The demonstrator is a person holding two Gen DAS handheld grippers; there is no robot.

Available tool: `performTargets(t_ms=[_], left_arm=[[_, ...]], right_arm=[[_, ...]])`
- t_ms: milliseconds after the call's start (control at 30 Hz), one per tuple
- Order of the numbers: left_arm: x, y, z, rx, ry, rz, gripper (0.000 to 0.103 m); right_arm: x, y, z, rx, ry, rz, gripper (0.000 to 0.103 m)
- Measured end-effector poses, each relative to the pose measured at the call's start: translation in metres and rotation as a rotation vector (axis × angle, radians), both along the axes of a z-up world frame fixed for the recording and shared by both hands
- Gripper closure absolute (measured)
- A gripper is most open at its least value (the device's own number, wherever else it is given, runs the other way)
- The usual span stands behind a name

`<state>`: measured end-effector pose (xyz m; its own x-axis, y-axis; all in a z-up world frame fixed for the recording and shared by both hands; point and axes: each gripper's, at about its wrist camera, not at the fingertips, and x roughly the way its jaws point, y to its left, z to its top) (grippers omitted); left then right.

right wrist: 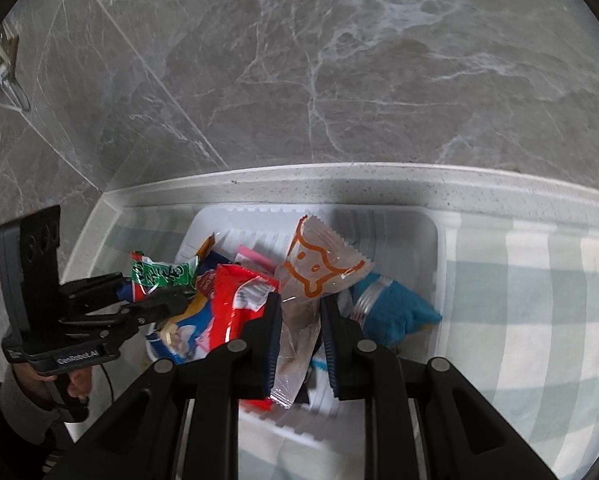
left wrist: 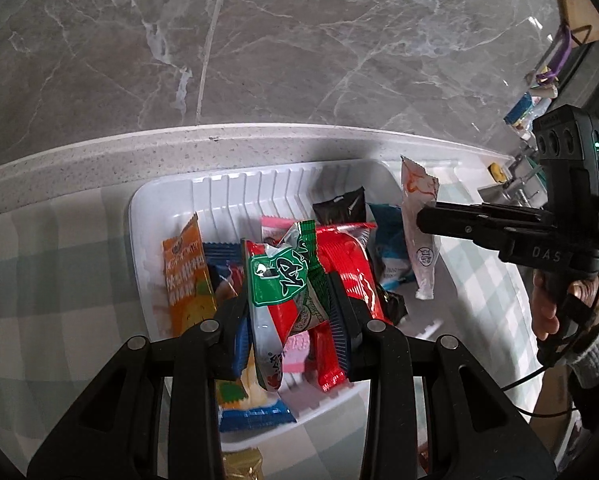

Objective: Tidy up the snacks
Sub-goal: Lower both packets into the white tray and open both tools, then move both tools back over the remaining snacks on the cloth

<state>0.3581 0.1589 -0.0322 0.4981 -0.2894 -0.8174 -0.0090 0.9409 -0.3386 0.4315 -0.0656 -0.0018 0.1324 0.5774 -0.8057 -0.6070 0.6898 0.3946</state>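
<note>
A white ribbed tray holds several snack packets: an orange one, a red one, a blue one. My left gripper is shut on a green, red and white packet and holds it over the tray. My right gripper is shut on a clear packet with an orange cat drawing, above the tray's middle. The right gripper with its packet also shows in the left wrist view. The left gripper shows in the right wrist view.
The tray sits on a green and white checked cloth on a white speckled counter against a grey marble wall. More items and a sink lie far right along the counter.
</note>
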Motion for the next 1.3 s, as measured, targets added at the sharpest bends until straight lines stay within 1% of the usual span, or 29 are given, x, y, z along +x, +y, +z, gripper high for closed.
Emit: performTargets(t_ms=[133,167,200,333,400,567,800,1000,1167,1300], left_arm=[[0.005,-0.001,-0.004,0.034,0.001,0.010,0.072],[0.005,0.000,-0.005,0.037,0.003,0.012,0.072],[0.007,-0.001,-0.006,0.043,0.007,0.015,0.072],[0.008,0.000,-0.007,0.059,0.001,0.029,0.069],[0.009,-0.001,-0.006,0.074,-0.011,0.036,0.065],[0.011,0.000,0.005,0.094,-0.046,0.060,0.061],[0.004,0.005,0.023,0.100,-0.082,0.075,0.060],[-0.019,0.007,0.043,0.110,-0.108,0.073,0.060],[-0.048,0.010,0.052,0.113,-0.112,0.076,0.060],[-0.076,0.012,0.058,0.110,-0.110,0.085,0.060]], right_arm=[[0.003,0.008,-0.003,-0.026,-0.028,0.018,0.081],[0.003,0.009,-0.004,-0.029,-0.032,0.018,0.080],[0.004,0.009,-0.004,-0.033,-0.039,0.017,0.077],[0.004,0.009,-0.003,-0.029,-0.059,0.007,0.077],[0.004,0.007,0.000,-0.026,-0.072,0.000,0.071],[0.002,-0.002,0.009,-0.006,-0.086,-0.020,0.070],[-0.017,-0.013,0.028,0.021,-0.121,-0.025,0.070],[-0.044,-0.027,0.045,0.057,-0.121,-0.026,0.065],[-0.073,-0.036,0.055,0.063,-0.132,-0.009,0.064],[-0.096,-0.047,0.060,0.071,-0.135,-0.009,0.059]])
